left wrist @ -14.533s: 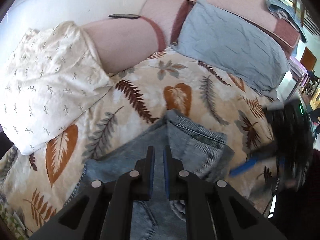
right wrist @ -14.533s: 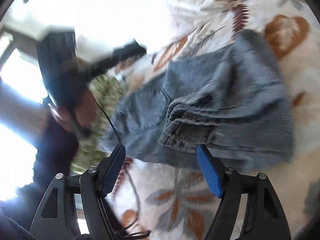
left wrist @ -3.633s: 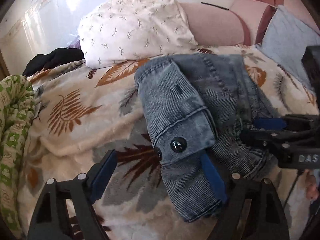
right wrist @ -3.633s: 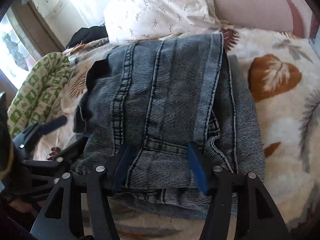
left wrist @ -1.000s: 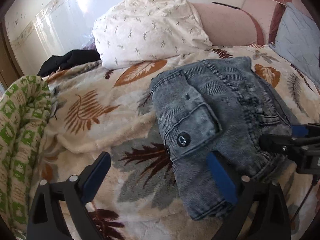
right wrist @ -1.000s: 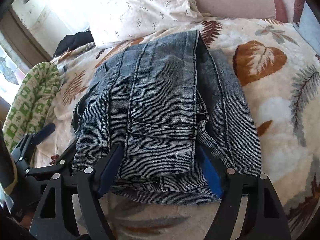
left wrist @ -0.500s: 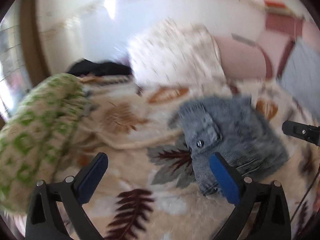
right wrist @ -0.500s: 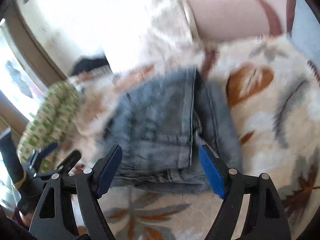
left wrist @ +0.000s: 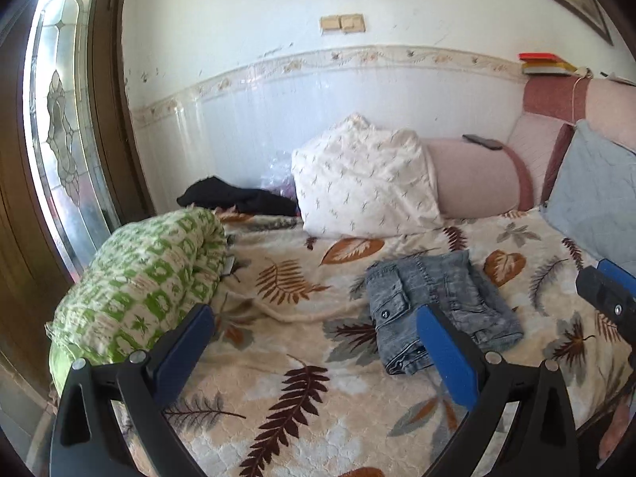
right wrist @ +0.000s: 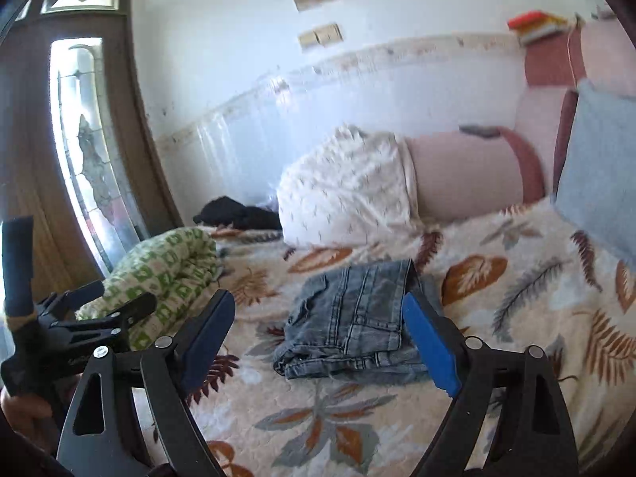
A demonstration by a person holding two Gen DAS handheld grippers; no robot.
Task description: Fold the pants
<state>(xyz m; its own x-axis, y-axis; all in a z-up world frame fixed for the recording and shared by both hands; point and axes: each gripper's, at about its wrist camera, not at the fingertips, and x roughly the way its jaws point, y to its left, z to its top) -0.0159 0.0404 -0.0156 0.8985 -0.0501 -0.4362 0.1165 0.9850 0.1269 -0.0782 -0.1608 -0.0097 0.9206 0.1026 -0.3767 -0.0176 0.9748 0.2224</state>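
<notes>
Task looked essentially done: faded blue-grey denim pants (left wrist: 439, 307) lay folded into compact rectangular stack on bed's cream leaf-print blanket (left wrist: 286, 393), in front of white sprigged pillow (left wrist: 363, 183). Nothing visibly left beyond minor tidying.

Pants: button-flap pocket on top, layered edges slightly uneven at near end.

Left hand-held gripper (left wrist: 314, 351) wide open, empty. Right hand-held gripper (right wrist: 318, 342) just opening wider, nothing between jaws; both clear of pants.
</notes>
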